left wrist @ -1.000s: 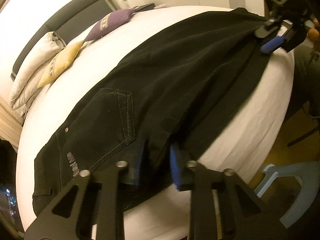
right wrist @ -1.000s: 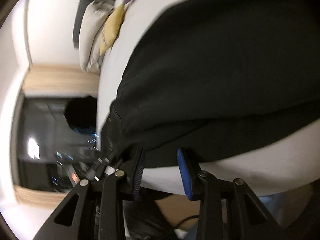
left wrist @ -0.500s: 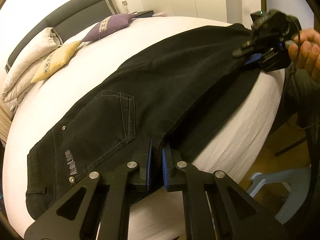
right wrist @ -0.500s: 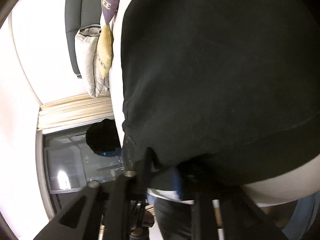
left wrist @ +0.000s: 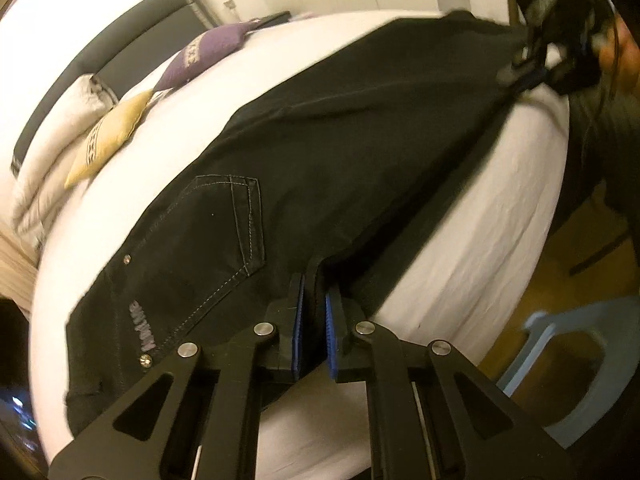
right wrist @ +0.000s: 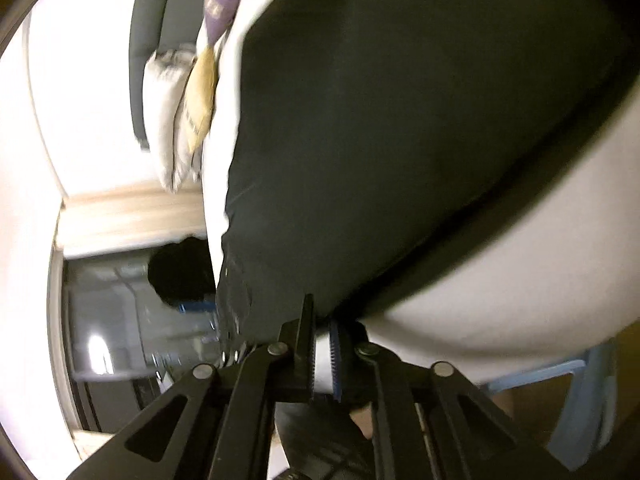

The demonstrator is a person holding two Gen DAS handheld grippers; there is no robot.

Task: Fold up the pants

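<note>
Both claws angled down, pinching pants (left wrist: pixel 328 168).

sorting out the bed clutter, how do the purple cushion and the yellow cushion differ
The purple cushion lies farther up the bed, toward the far side; the yellow cushion lies nearer the camera, beside the white pillows. The purple one is dark, the yellow one pale. Both carry a patterned band and lie clear of the black pants.
</note>
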